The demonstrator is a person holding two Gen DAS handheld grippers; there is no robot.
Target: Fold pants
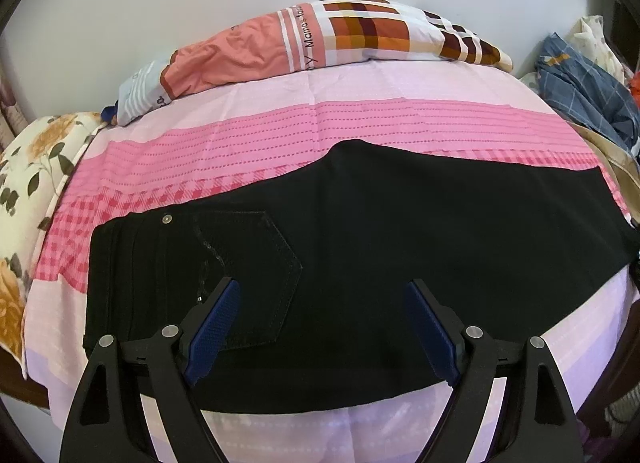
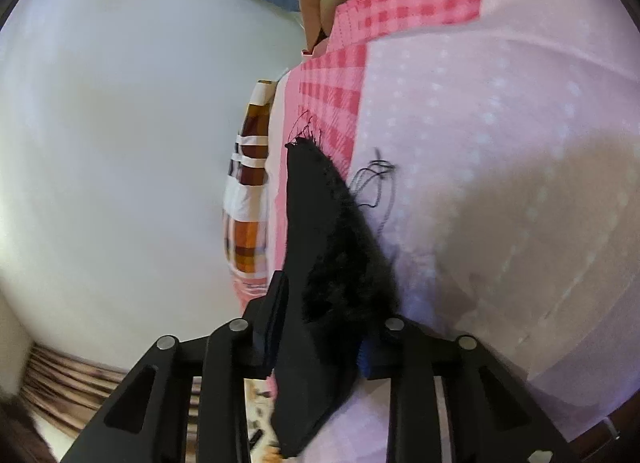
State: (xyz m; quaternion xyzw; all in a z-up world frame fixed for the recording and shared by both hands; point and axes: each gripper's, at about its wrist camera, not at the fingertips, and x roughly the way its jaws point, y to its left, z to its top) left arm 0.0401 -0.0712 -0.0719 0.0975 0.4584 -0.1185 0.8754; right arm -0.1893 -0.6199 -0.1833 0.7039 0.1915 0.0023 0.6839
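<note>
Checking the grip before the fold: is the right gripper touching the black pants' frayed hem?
Touching. The right wrist view shows the right gripper closed on the black pants, frayed hem between its fingers.

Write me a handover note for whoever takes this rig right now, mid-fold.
Left tongs: open, hovering over the black pants near the back pocket, gripping nothing.
Right tongs: shut on the frayed leg hem.
Pants lie flat along the pink bedsheet, already doubled leg on leg, waistband at left in the left view.
Left to do: probably carry the hem over toward the waistband, then smooth.
</note>
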